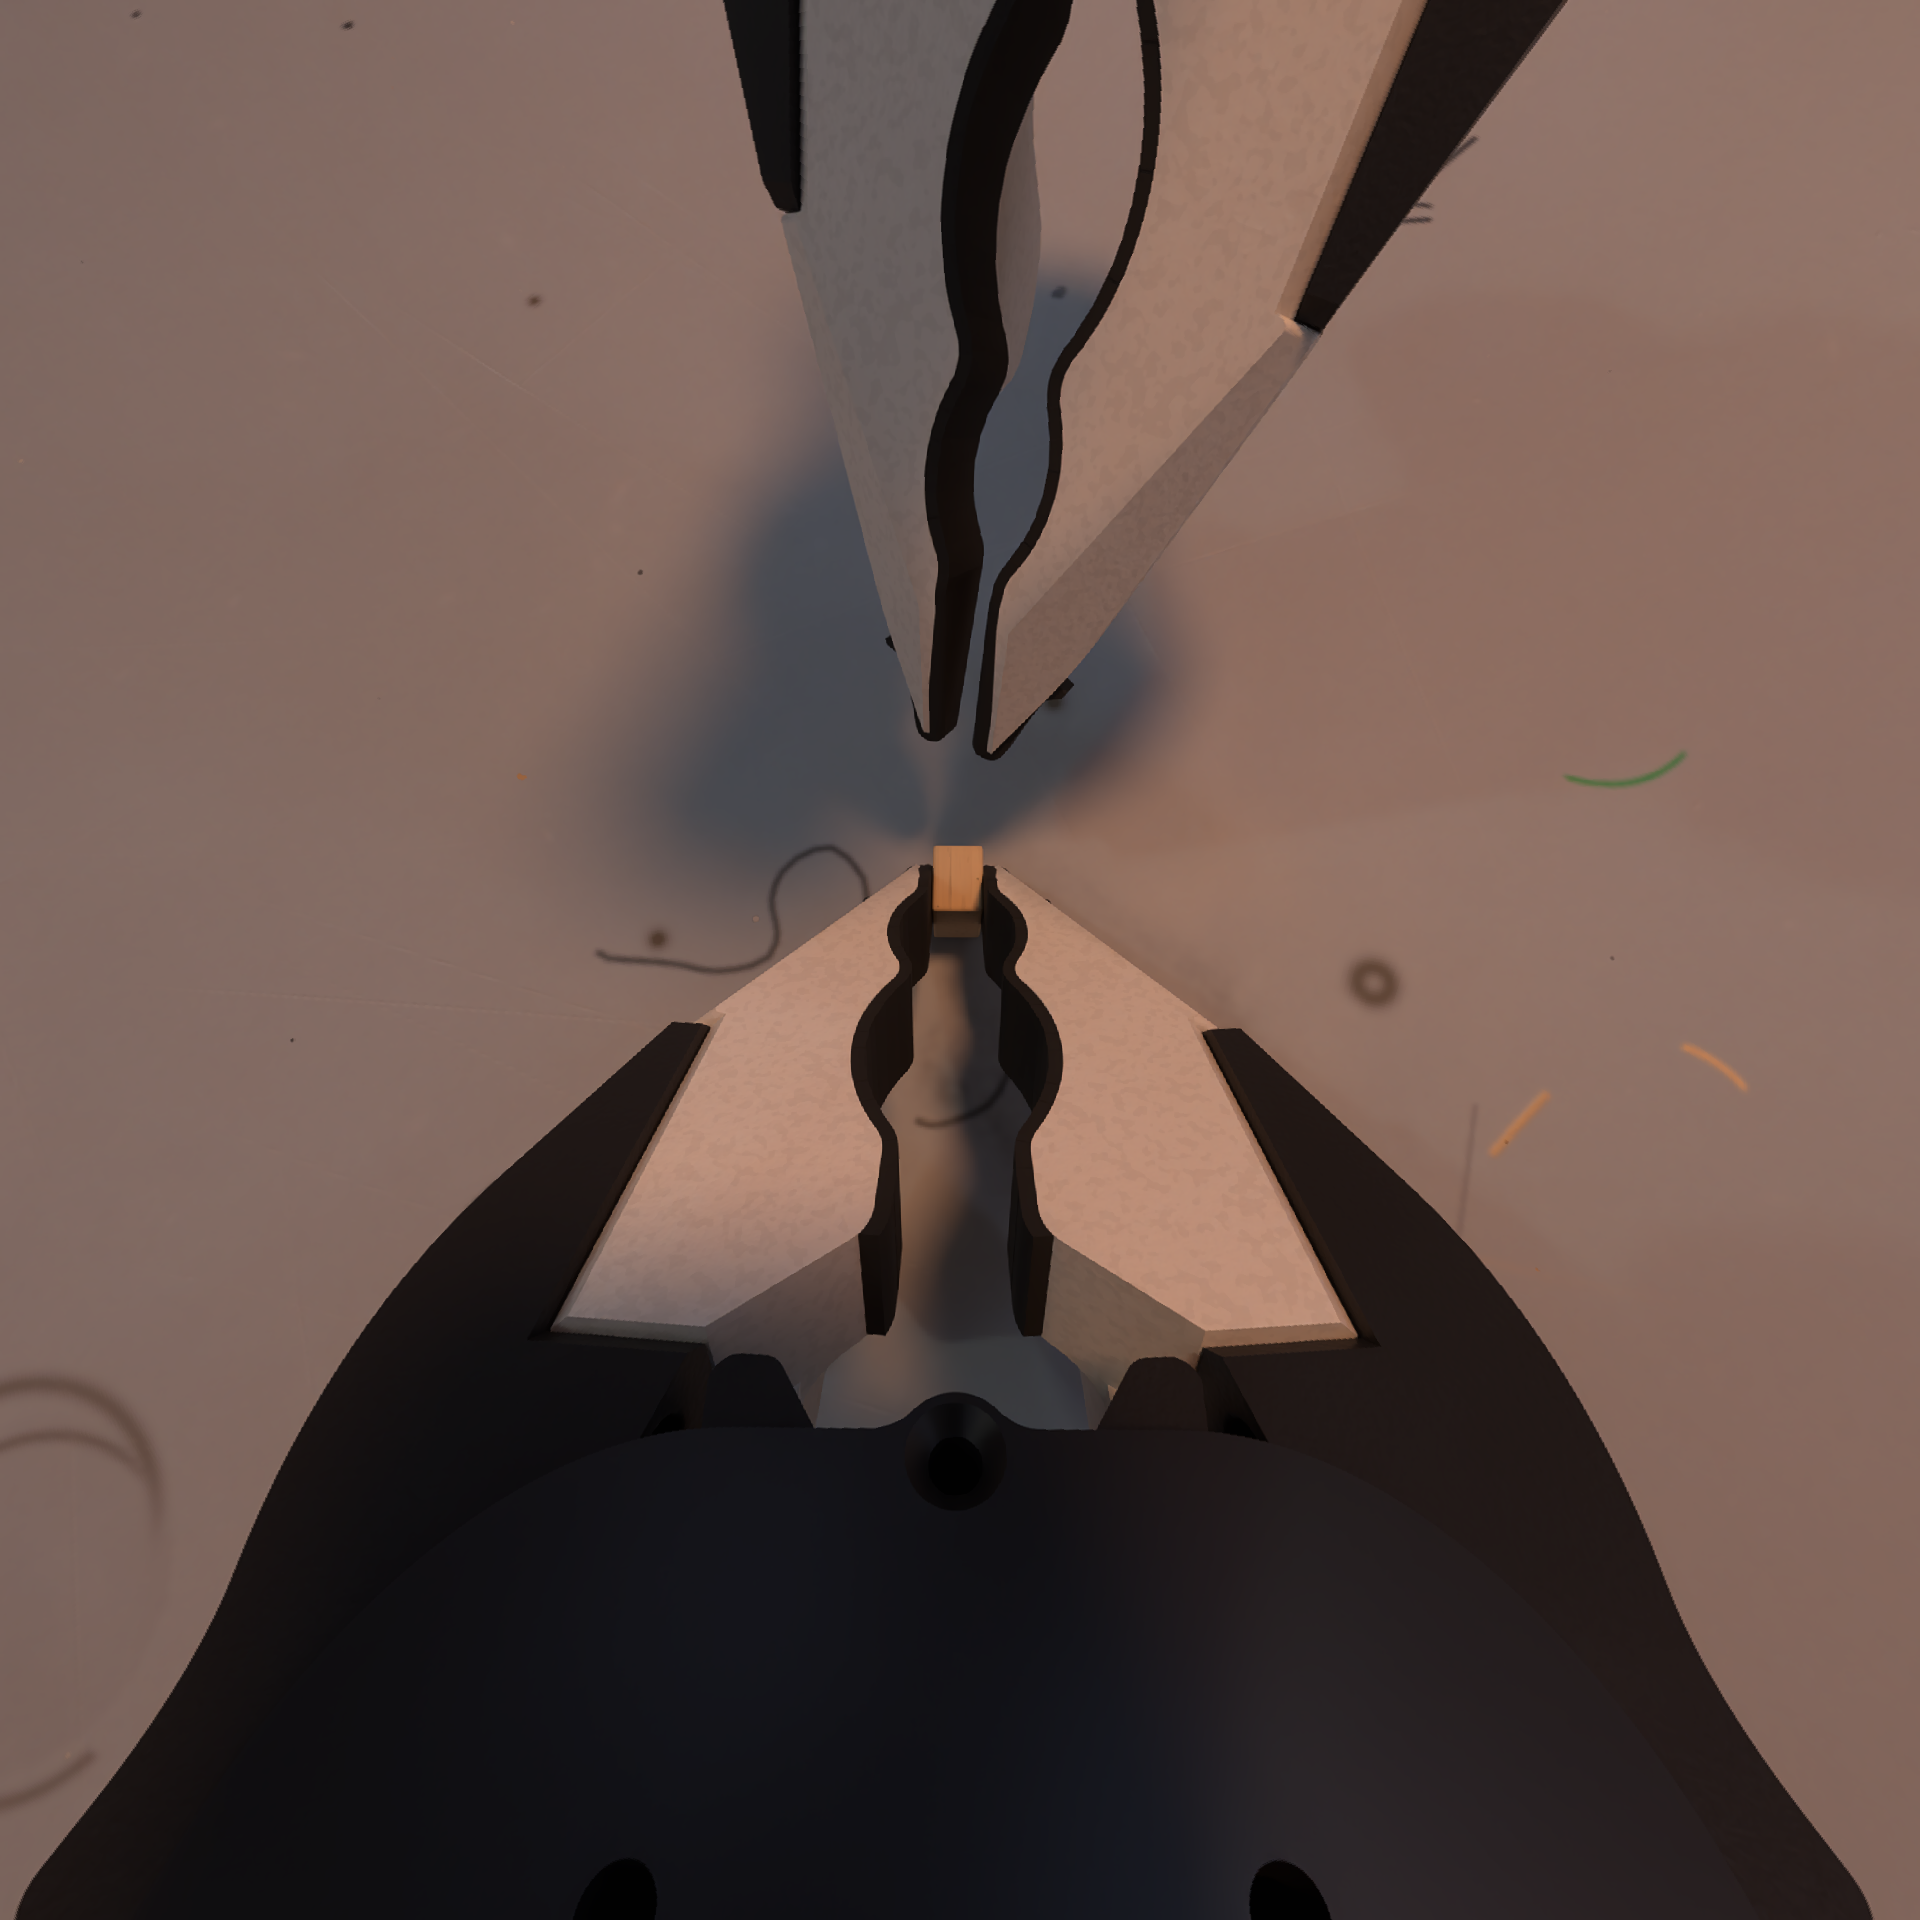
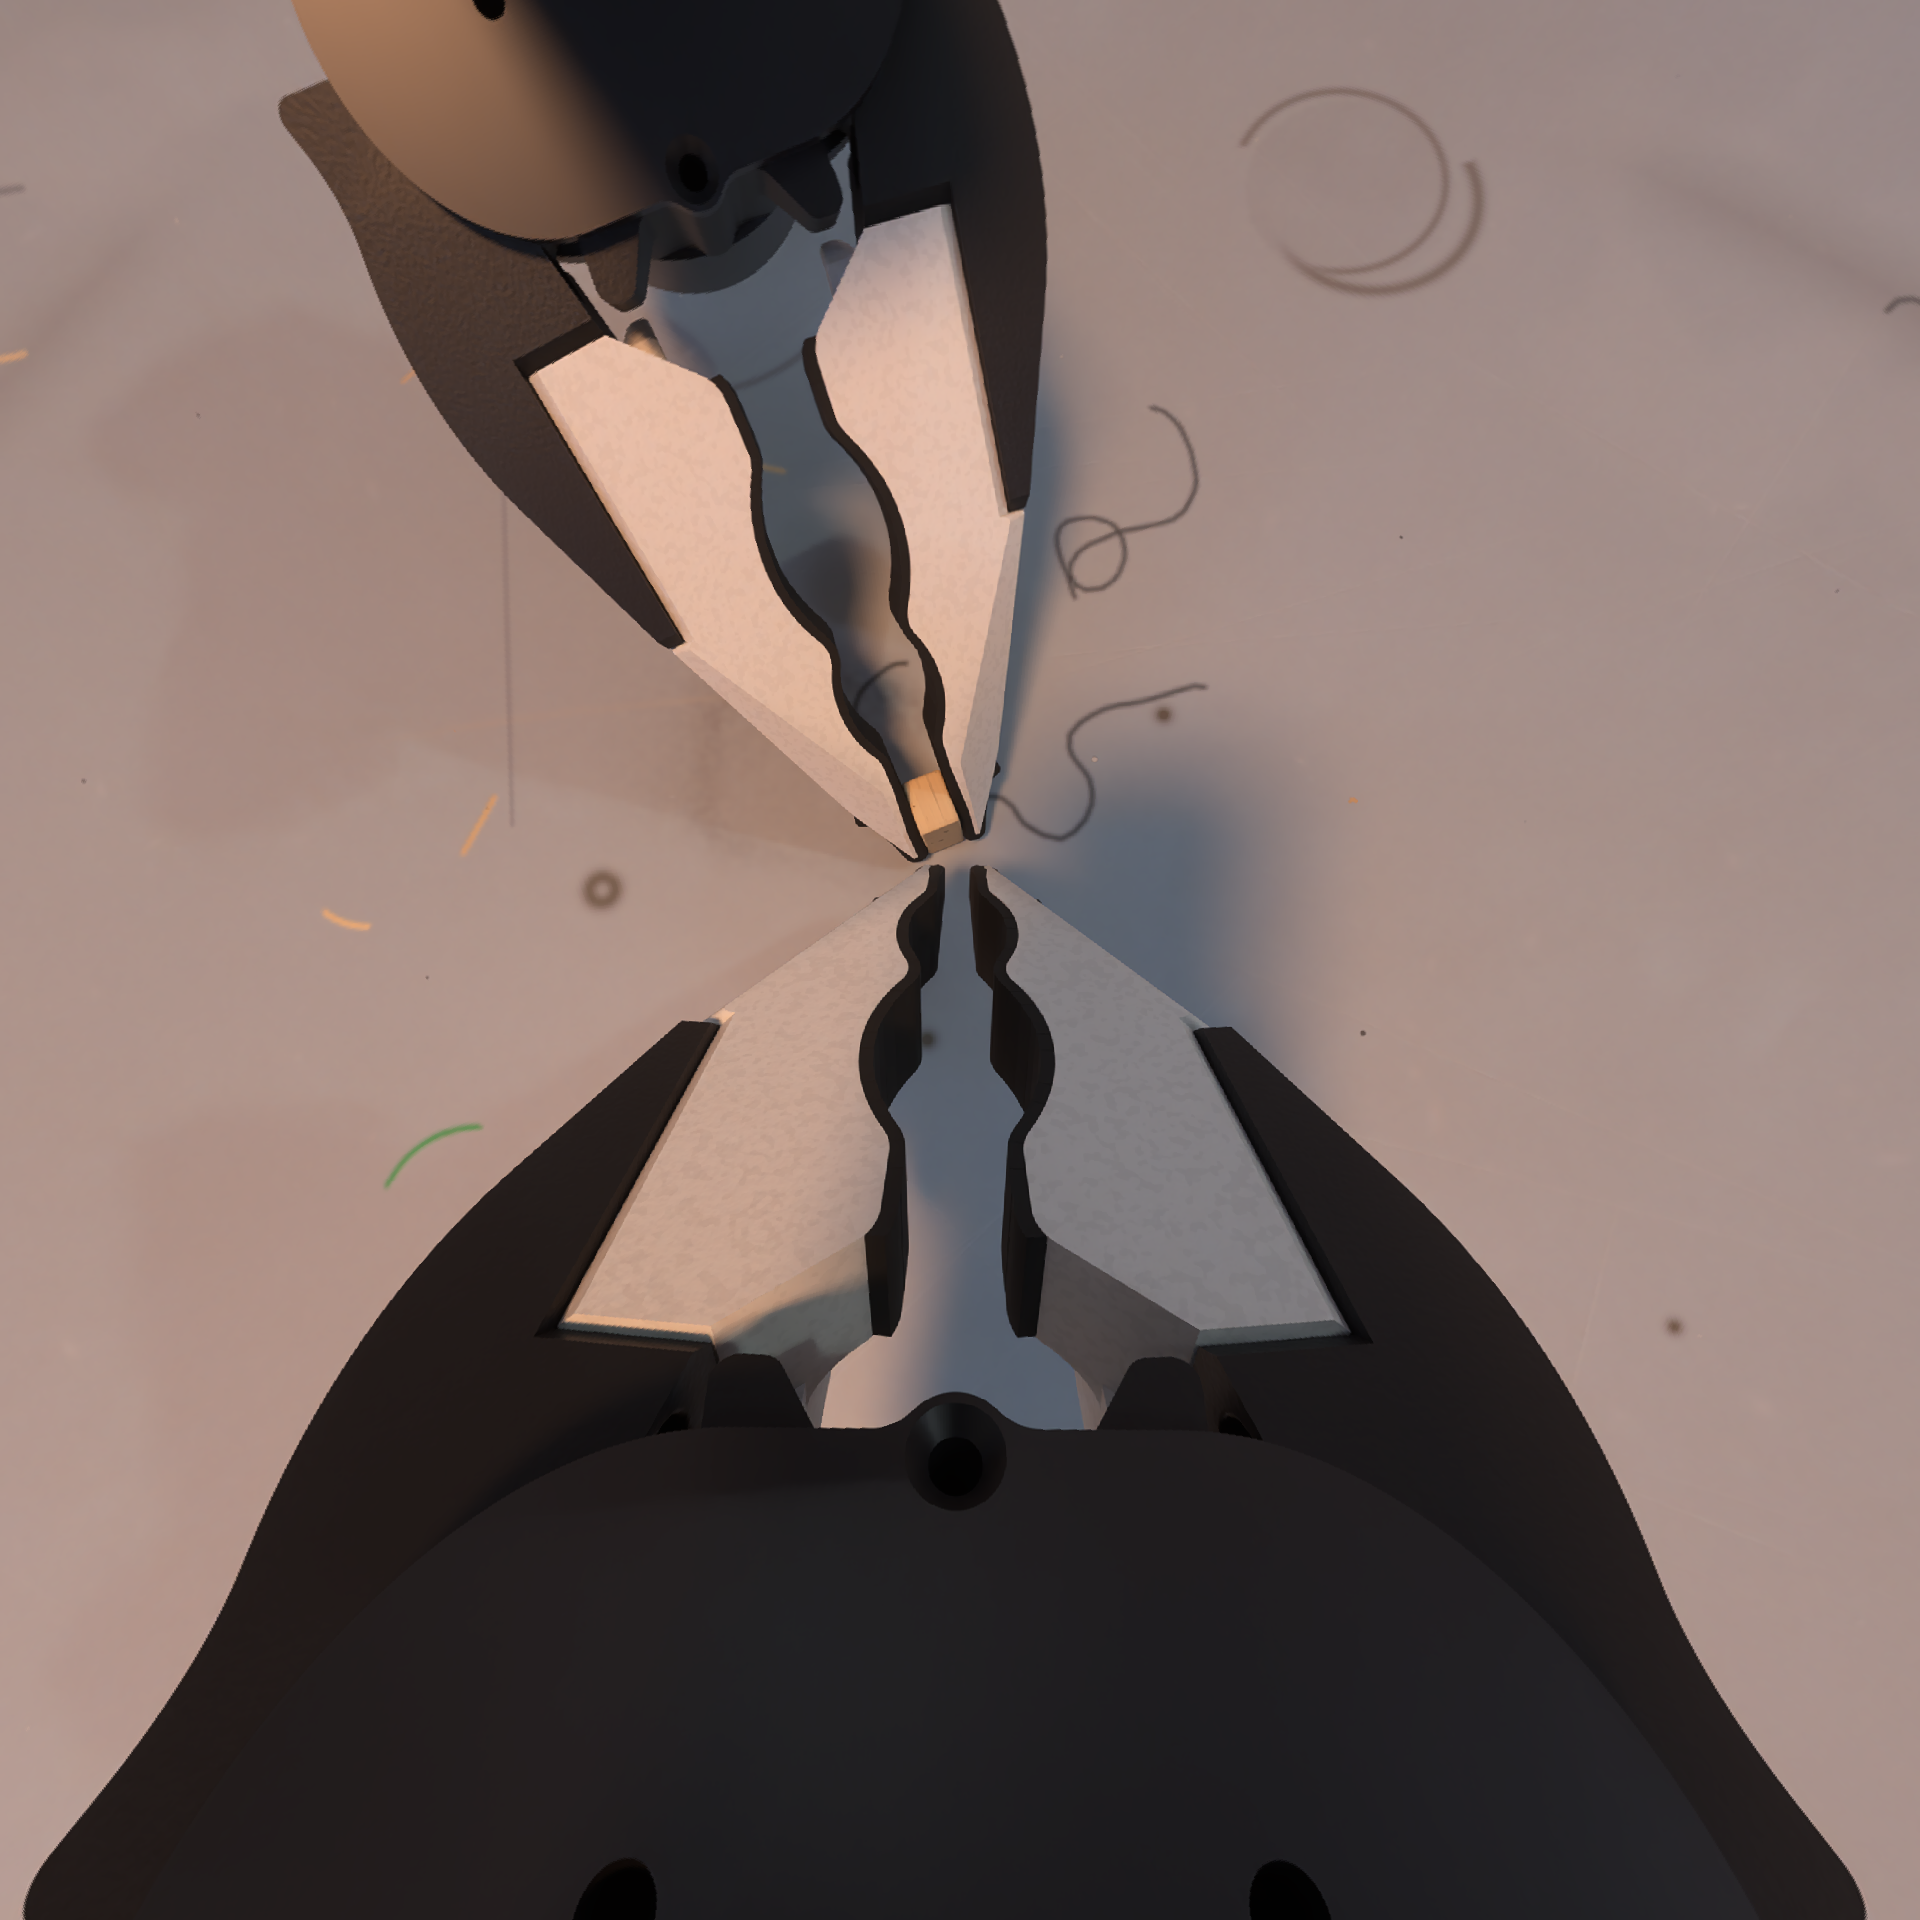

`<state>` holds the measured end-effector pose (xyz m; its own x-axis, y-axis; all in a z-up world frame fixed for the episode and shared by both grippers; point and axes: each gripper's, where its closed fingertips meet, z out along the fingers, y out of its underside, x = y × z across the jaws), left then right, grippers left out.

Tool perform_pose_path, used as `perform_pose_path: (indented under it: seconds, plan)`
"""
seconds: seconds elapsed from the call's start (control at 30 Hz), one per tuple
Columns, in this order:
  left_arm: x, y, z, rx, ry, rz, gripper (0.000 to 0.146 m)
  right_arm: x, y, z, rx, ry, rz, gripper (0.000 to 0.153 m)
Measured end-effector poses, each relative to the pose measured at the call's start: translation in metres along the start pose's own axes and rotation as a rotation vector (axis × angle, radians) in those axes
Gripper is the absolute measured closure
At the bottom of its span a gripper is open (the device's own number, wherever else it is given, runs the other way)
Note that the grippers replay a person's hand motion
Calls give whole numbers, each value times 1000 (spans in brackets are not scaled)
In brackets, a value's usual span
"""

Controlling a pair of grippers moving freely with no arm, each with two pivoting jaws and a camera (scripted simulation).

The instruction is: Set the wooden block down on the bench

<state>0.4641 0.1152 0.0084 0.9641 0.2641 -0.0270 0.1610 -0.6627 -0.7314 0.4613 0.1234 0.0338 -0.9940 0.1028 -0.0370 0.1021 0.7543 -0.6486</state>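
A small pale wooden block point(image 1: 956, 881) is pinched between the tips of my left gripper point(image 1: 956, 902), which is shut on it close over the bench point(image 1: 312, 623). The shadows meet just beyond the block. My right gripper point(image 2: 956, 881) points at it from the opposite side, tips nearly together and empty, a short gap from the block. In the right wrist view the left gripper point(image 2: 940, 831) comes in from the top with the block point(image 2: 930, 808) in its tips. In the left wrist view the right gripper point(image 1: 961, 736) comes in from the top.
The bench point(image 2: 1558, 831) is a flat pinkish-brown surface with scuffs: dark squiggly lines point(image 1: 727, 935), ring marks point(image 2: 1351, 187), a small dark ring point(image 1: 1374, 981), and green point(image 1: 1626, 774) and orange point(image 1: 1517, 1122) streaks. No edges or other objects are in view.
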Motion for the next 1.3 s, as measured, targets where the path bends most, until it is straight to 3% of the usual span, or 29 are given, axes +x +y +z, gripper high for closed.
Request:
perform_pose_path:
  seconds: [0.53,1.03,1.3]
  plan:
    - [0,0,0,-2,10,-27,138,-1,-2,2,-313,-38,-233,148]
    - [1,0,0,-2,-14,1,138,-2,0,1,-228,-66,-144,148]
    - [2,3,-3,0,-19,15,138,-5,-2,3,-286,-81,-152,148]
